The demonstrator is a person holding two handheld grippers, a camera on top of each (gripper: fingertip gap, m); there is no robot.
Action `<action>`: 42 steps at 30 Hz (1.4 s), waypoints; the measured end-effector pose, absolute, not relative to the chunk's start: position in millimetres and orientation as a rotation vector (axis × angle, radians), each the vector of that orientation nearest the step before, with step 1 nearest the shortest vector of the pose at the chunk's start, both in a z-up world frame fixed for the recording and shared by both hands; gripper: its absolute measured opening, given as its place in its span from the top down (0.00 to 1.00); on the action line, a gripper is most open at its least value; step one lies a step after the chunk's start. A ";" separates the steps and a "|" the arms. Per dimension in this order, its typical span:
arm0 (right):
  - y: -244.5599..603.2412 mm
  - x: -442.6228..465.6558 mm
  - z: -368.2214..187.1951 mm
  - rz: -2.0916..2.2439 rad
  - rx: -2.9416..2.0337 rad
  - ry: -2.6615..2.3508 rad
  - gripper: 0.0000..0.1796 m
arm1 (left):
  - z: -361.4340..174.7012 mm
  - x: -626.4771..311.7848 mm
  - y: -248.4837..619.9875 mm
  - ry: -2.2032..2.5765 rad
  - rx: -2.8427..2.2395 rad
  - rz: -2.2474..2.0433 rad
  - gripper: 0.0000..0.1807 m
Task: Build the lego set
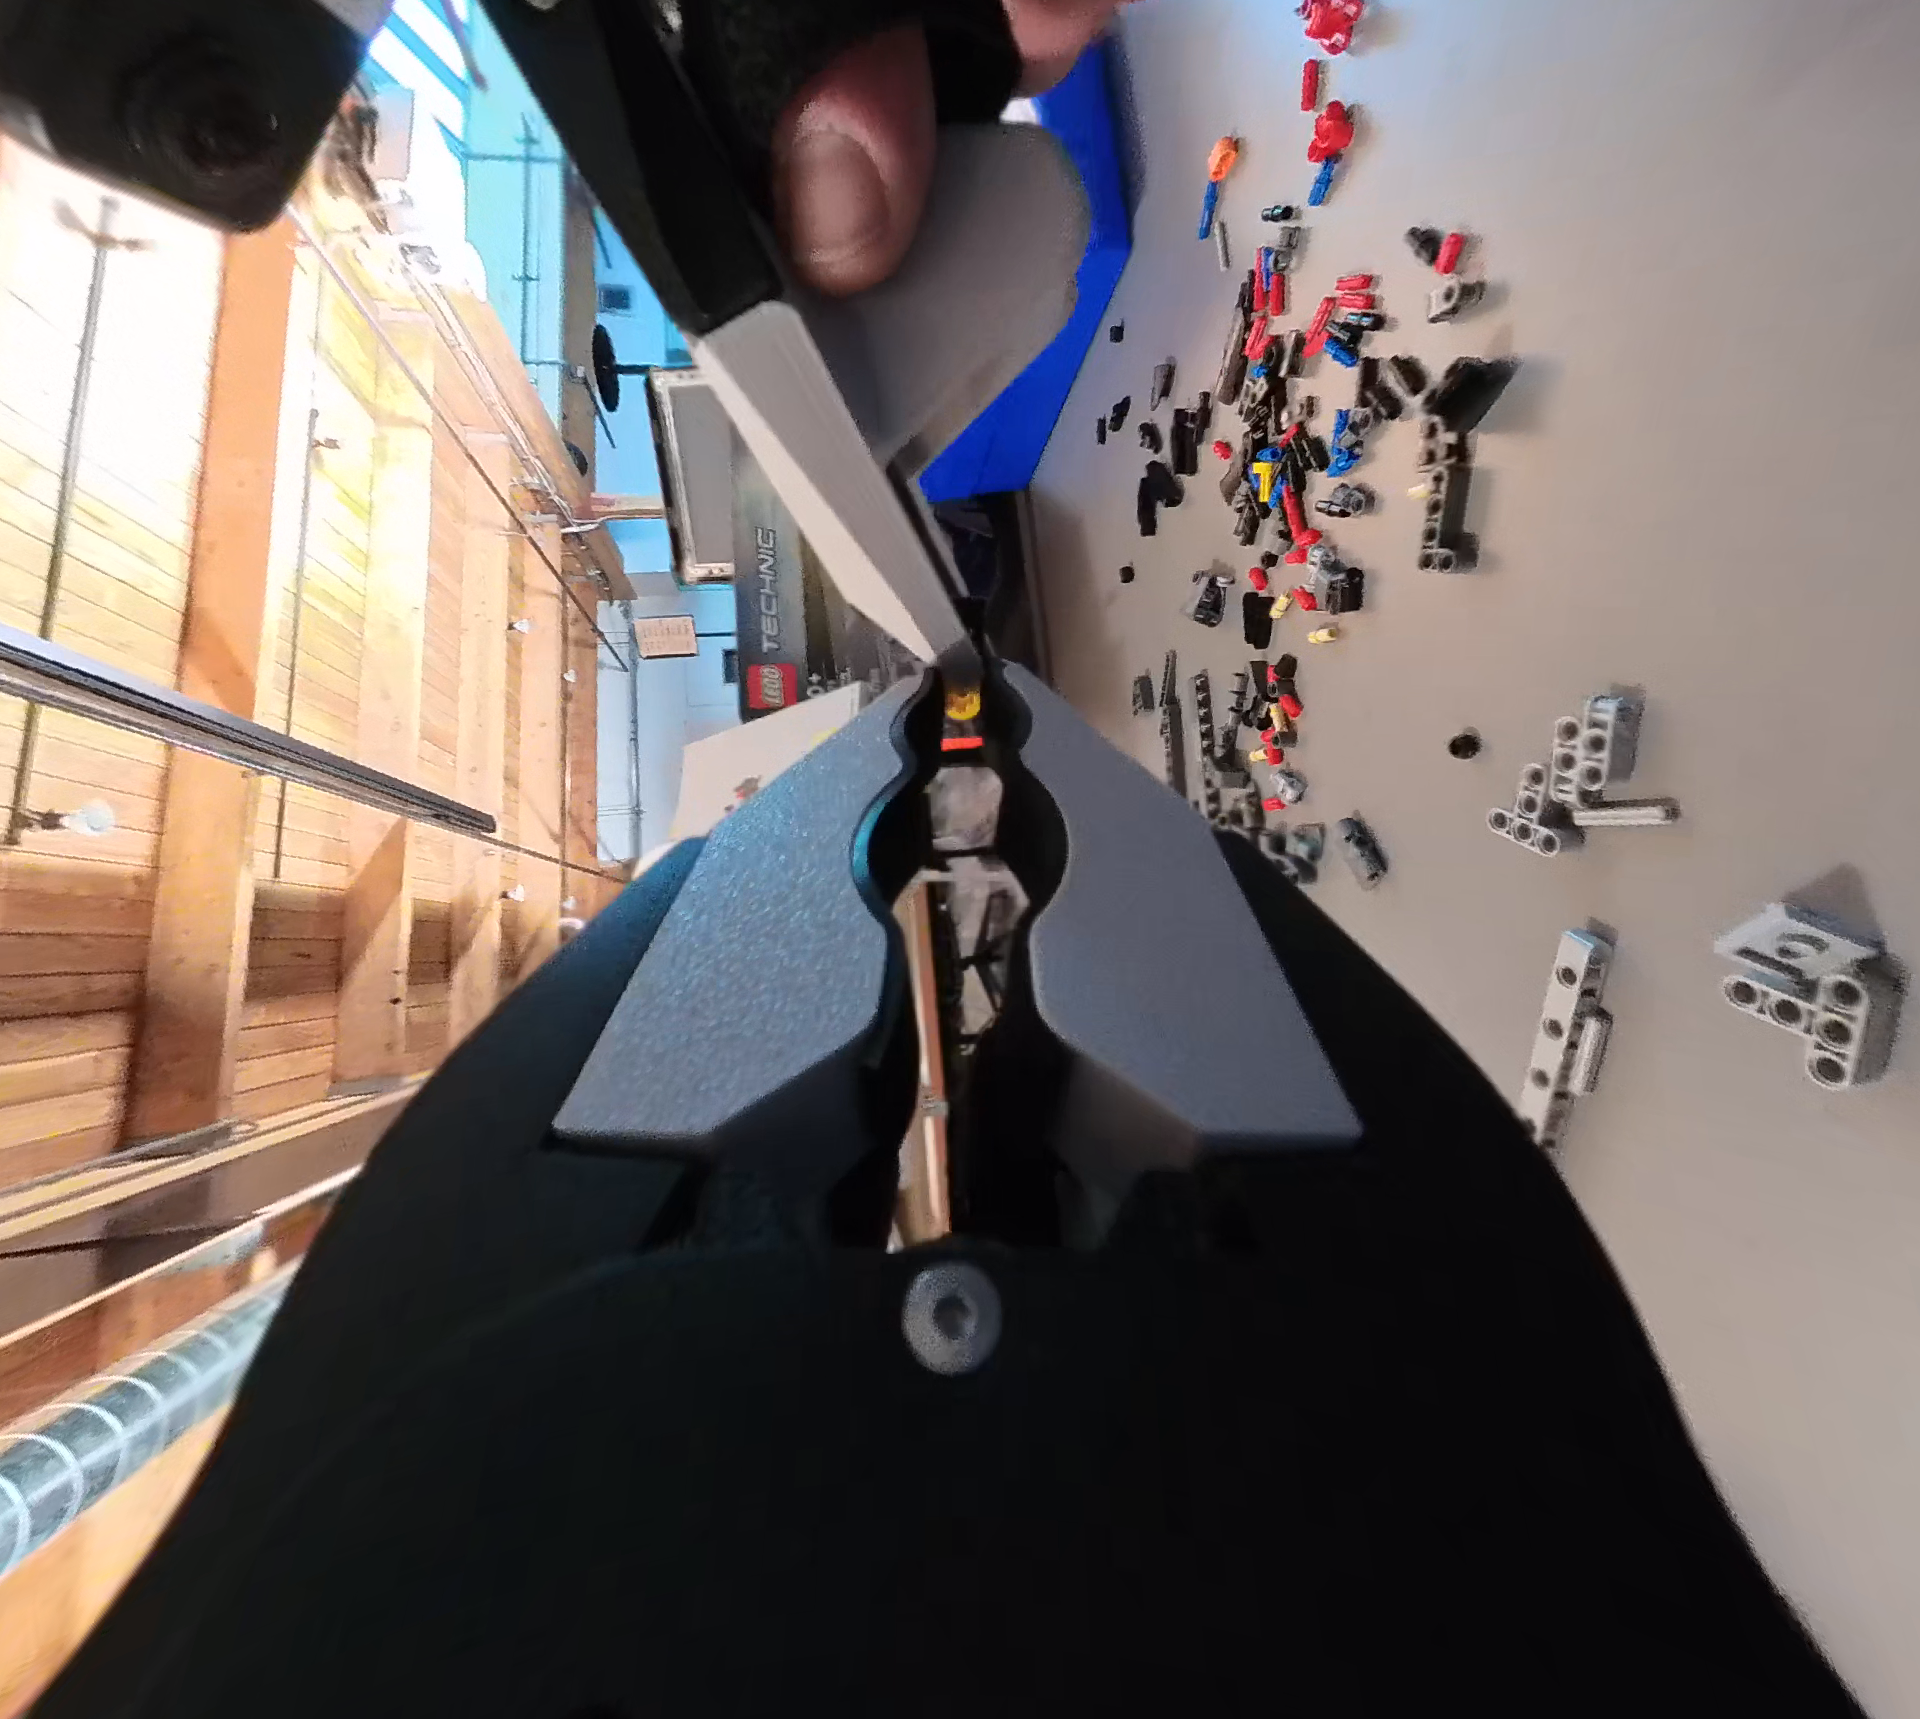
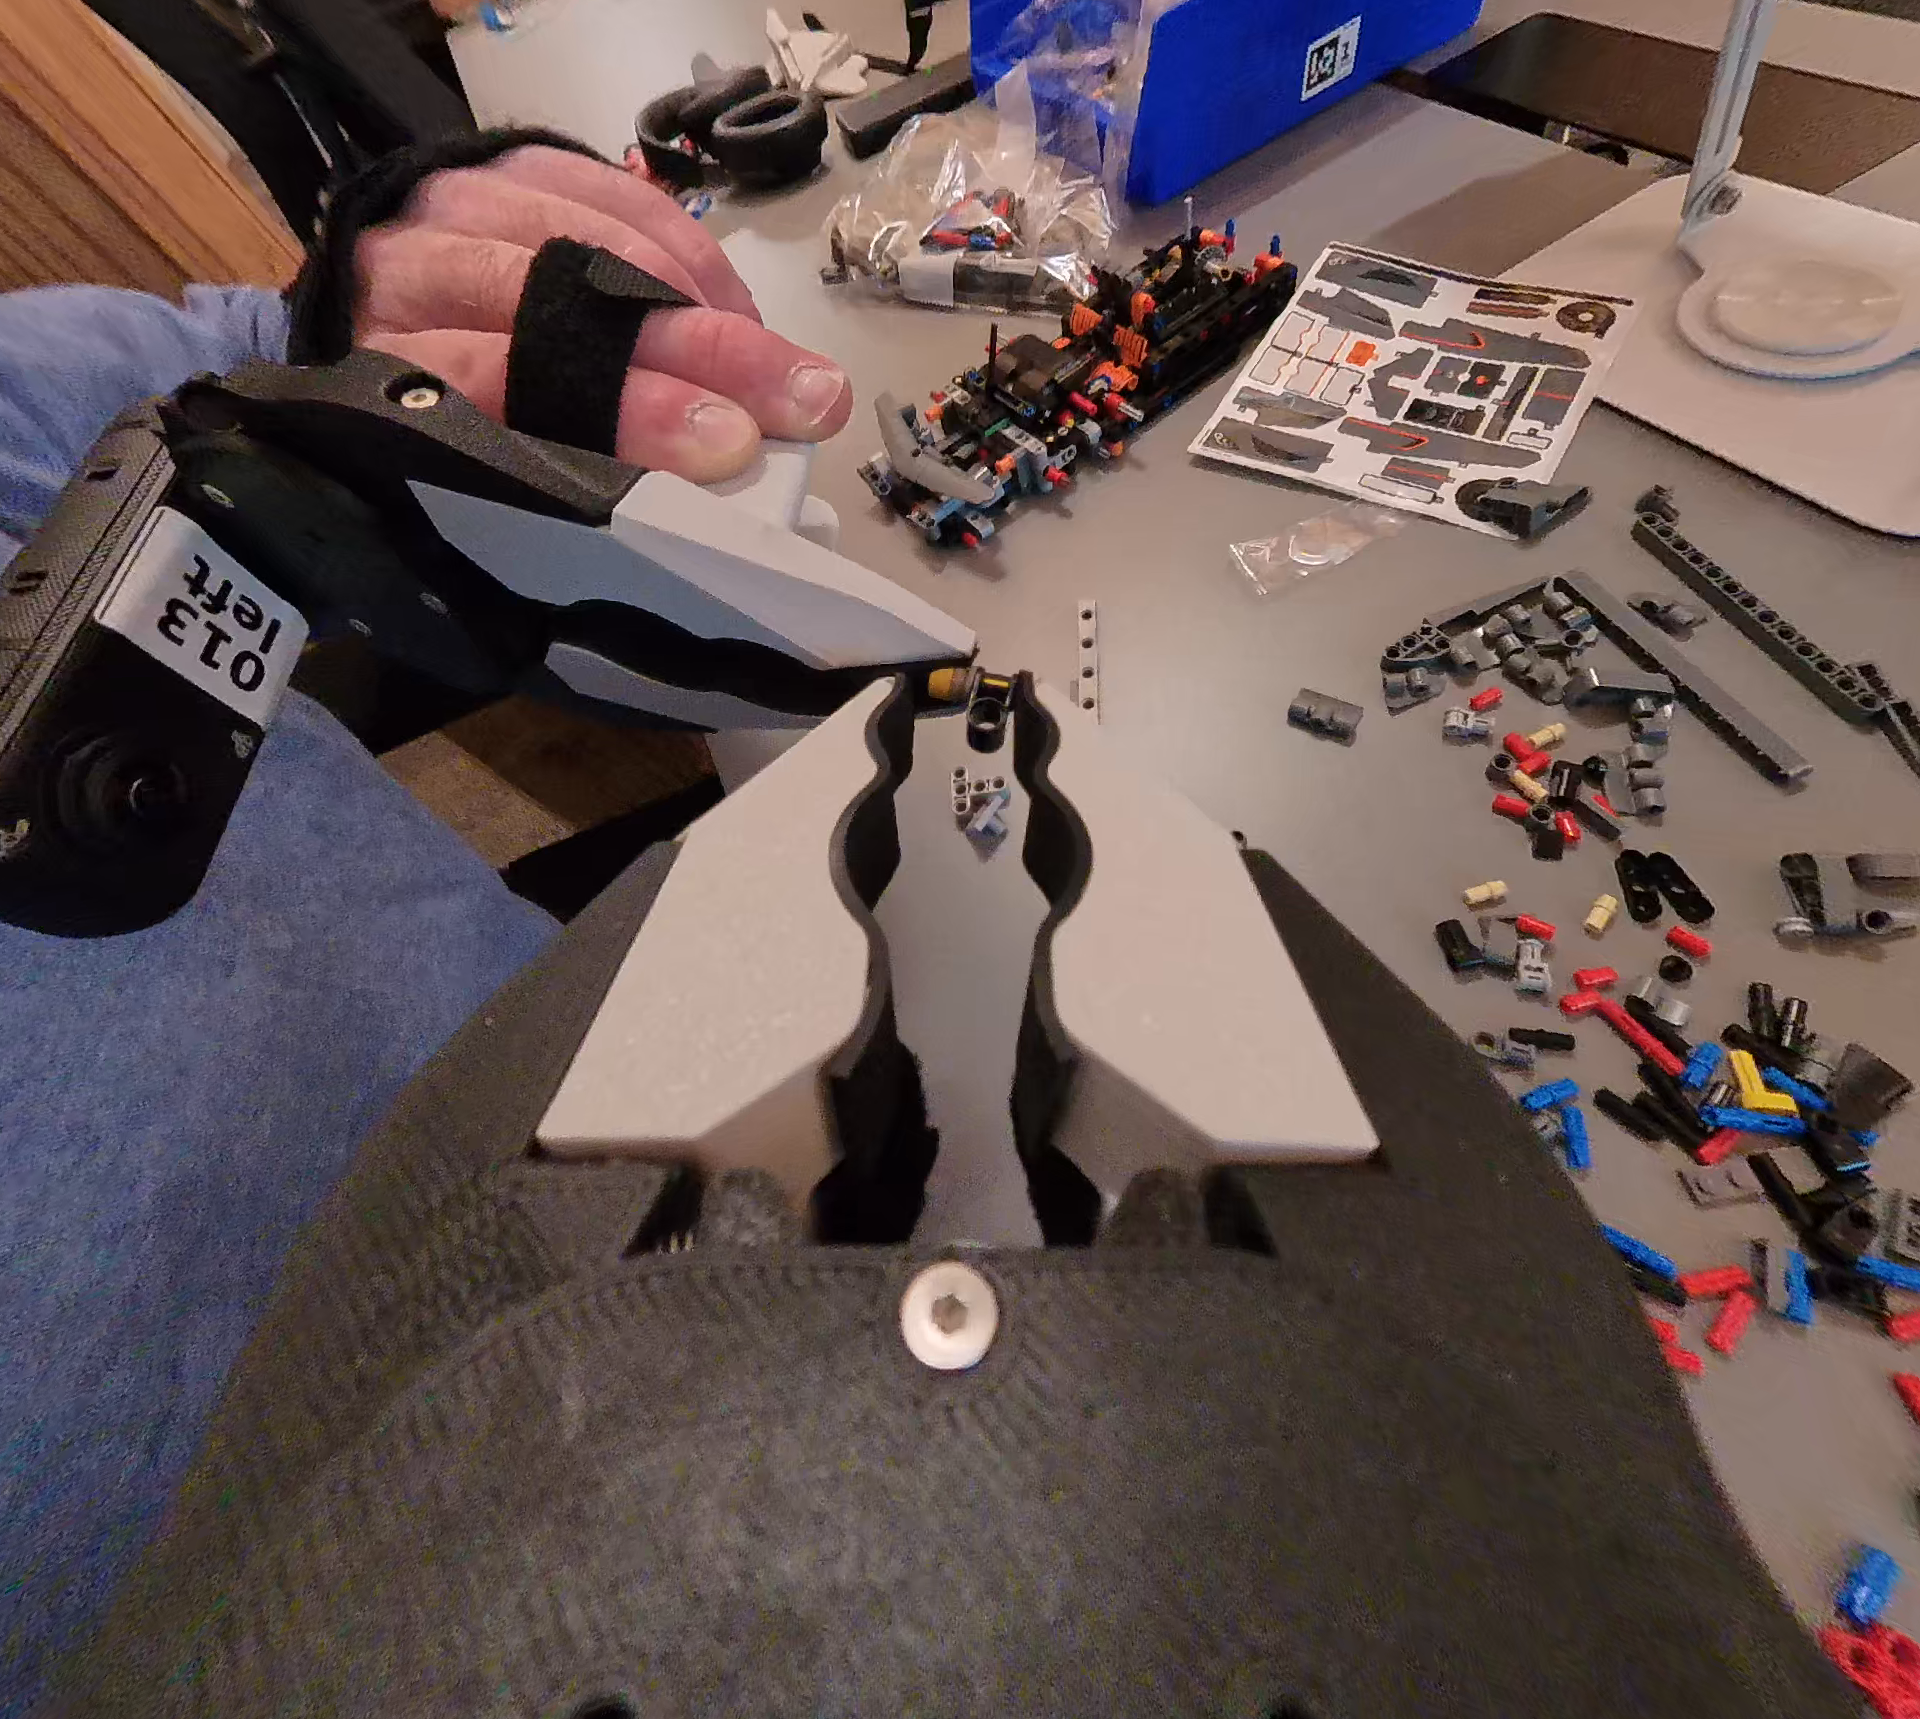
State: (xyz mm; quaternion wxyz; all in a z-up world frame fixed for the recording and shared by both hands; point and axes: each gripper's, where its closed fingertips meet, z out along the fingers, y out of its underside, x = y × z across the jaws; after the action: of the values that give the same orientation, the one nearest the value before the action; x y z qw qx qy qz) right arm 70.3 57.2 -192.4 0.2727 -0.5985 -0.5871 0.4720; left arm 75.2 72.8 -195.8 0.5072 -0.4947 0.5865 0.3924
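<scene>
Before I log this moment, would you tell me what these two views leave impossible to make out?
- Left wrist view: how the left gripper grips the tan pin; its own fingers cover it.
- Right wrist view: whether the pin is seated in the black connector; the joint is too small.
- Right wrist view: the red and blue pieces run off the right edge.
- Left wrist view: the piled small pieces are blurred together.

On the table [image 2: 1299,661], a part-built model [image 2: 1081,381] sits mid-surface with a sticker sheet [image 2: 1413,381] to its right, a box [image 2: 1226,69] behind it, tyres [image 2: 743,126] beyond, and loose pieces [image 2: 1662,994] toward the right edge.
</scene>
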 end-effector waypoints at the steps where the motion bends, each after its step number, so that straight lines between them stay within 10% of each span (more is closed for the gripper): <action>1: 59.5 69.6 -191.3 1.290 -1.611 -1.572 0.91 | -194.8 74.3 74.7 1.406 -1.198 0.940 0.97; 26: 91.7 71.7 -151.0 0.624 -1.230 -1.557 0.88 | -156.7 59.8 75.6 1.215 -1.295 0.865 0.97; 42: 66.4 88.0 -162.8 1.213 -1.445 -1.477 0.90 | -157.0 87.0 68.5 1.255 -1.100 0.902 0.97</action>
State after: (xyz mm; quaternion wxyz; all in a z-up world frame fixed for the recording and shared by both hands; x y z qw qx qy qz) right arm 88.0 66.4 -162.8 0.3643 -0.5616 -0.5741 0.4715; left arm 87.0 68.5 -157.0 0.5831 -0.4710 0.5375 0.3863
